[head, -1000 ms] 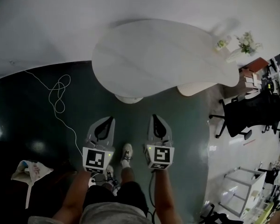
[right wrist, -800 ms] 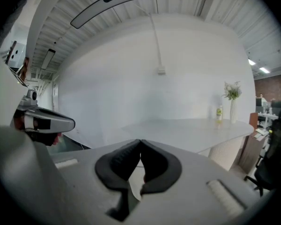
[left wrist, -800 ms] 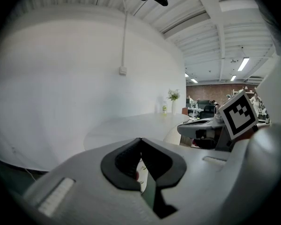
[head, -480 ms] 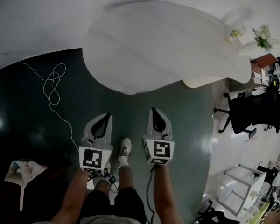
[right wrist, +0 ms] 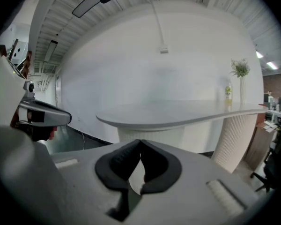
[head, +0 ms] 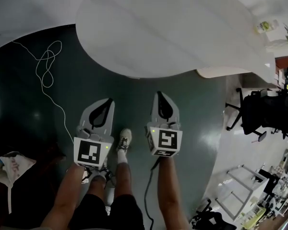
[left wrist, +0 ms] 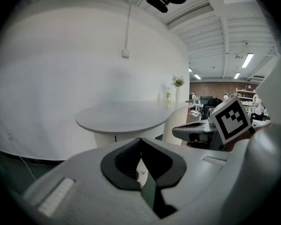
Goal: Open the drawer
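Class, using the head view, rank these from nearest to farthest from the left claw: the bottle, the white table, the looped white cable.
1. white table: its near edge is just ahead of the left claw.
2. looped cable: ahead and well off to the left.
3. bottle: at the table's far right end.

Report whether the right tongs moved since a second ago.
Yes: in the head view the right tongs now sit nearer the white table edge, though the camera shifted too.
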The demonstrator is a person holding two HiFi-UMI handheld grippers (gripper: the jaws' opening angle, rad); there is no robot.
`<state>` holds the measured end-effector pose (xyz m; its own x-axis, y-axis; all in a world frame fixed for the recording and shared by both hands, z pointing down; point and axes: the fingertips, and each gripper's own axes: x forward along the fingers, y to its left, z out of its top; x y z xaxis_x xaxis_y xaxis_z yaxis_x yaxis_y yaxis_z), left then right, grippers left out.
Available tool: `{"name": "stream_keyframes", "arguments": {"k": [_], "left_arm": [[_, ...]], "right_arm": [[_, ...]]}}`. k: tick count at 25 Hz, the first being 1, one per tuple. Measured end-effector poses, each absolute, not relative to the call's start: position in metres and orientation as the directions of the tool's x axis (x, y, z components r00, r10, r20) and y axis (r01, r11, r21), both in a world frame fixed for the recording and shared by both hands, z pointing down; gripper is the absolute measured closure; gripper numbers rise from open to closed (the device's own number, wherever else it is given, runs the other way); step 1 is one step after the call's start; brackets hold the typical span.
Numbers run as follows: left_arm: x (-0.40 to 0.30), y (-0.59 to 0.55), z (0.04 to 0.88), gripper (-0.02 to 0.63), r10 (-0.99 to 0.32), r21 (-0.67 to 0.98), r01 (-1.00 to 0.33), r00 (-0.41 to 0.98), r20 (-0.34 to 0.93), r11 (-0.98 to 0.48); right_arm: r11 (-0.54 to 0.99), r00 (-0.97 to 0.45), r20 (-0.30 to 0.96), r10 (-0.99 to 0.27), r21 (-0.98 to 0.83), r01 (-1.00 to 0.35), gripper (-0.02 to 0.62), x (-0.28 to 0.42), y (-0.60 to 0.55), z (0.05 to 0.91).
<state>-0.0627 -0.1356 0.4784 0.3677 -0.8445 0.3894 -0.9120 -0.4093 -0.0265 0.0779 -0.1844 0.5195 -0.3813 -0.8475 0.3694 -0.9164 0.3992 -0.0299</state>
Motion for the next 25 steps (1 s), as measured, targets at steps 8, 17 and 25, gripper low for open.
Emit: {"name": "stream_keyframes", "arguments": {"k": [8,17,25], "left_arm": [[-0.065,-0.147,0.540,0.597,-0.850,-0.023,-0.914,0.367,0.379,-0.405],[-0.065,-0.158,0.600,0.597,-0.839,-0.022,-0.911,0.371,0.399,-0.413],[-0.067,-0.165,0.607,0.597,-0.842,-0.013,-0.912,0.374,0.389,-0.411]], "right_arm": [[0.383,-0.356,0.392,-0.848,-0.011,-0.924,0.592,0.084,-0.192,0.589],[0.388,-0.358,0.381,-0.853,0.002,-0.922,0.592,0.079,-0.213,0.637],[0.375,-0.350,0.392,-0.851,-0.014,-0.927,0.591,0.074,-0.233,0.654]]}}
